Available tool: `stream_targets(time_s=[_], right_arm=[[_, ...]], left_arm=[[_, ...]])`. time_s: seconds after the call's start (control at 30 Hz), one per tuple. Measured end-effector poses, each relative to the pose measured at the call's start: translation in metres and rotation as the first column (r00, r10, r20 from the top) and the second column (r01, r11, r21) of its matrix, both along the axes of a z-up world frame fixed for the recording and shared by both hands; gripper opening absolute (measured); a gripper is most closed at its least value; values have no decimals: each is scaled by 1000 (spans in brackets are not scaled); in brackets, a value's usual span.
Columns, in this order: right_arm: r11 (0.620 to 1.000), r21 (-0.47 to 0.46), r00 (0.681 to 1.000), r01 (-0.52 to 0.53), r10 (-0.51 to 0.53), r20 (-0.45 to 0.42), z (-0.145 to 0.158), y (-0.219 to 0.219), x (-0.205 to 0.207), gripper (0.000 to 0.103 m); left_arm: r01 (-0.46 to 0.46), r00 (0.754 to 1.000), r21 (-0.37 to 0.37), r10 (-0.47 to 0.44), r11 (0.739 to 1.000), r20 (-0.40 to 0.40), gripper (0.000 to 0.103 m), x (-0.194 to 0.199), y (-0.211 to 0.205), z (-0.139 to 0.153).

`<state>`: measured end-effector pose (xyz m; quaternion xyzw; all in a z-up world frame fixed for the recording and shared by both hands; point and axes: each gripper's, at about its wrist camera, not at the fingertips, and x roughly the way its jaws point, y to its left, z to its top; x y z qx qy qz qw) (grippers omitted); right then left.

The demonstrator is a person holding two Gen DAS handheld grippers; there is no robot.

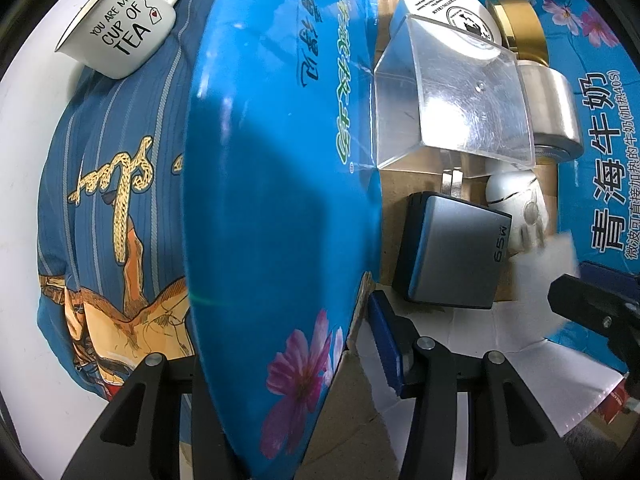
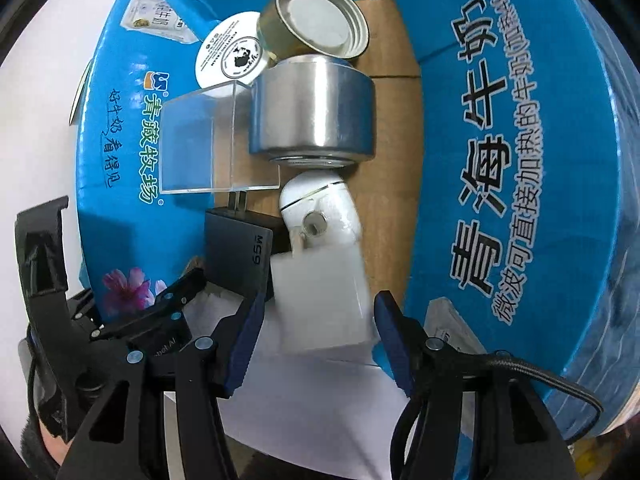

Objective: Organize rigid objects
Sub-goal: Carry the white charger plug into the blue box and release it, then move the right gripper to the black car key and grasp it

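Note:
A blue milk carton (image 1: 280,160) (image 2: 520,160) holds several items: a clear acrylic box (image 1: 452,96) (image 2: 200,144), a grey 65W charger (image 1: 452,252) (image 2: 236,248), a silver tin (image 1: 556,104) (image 2: 312,112), a gold tin (image 2: 316,20), a white round jar (image 2: 232,52) and a white rounded piece (image 2: 320,208). My left gripper (image 1: 284,320) points straight down, shut on the carton's side wall. Inside the carton, my right gripper (image 2: 320,304) is open. A blurred white block (image 2: 320,300) (image 1: 544,264) sits between its pads, slightly apart from both.
A white mug (image 1: 120,28) lettered "CUP OF TEA" stands outside the carton at the upper left, on a blue patterned cloth (image 1: 112,200) over a white table (image 1: 20,160). White inner flaps (image 2: 312,400) lie at the carton's near end. The carton's walls close in on both sides.

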<state>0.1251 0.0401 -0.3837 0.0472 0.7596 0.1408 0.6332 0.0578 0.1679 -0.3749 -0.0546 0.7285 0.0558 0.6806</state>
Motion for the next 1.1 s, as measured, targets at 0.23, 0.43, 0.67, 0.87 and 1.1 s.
stream_targets(time_s=[0.23, 0.43, 0.67, 0.87, 1.1], right_arm=[[999, 40, 998, -11, 9, 60, 26, 0, -1, 80], [994, 106, 988, 12, -28, 153, 71, -21, 6, 94], [971, 183, 957, 152, -191, 218, 109, -92, 28, 94], [953, 146, 916, 267, -298, 268, 116, -155, 42, 94], [907, 117, 875, 405, -421, 237, 72, -210, 56, 79]], left_arm=[[2, 1000, 0, -2, 1000, -3, 45, 5, 0, 0], [1, 1000, -1, -1, 1000, -5, 45, 6, 1, -1], [0, 1000, -2, 0, 1000, -6, 45, 6, 1, -1], [-2, 1000, -1, 2, 1000, -7, 45, 8, 1, -2], [-6, 1000, -2, 6, 1000, -8, 45, 7, 3, -2]])
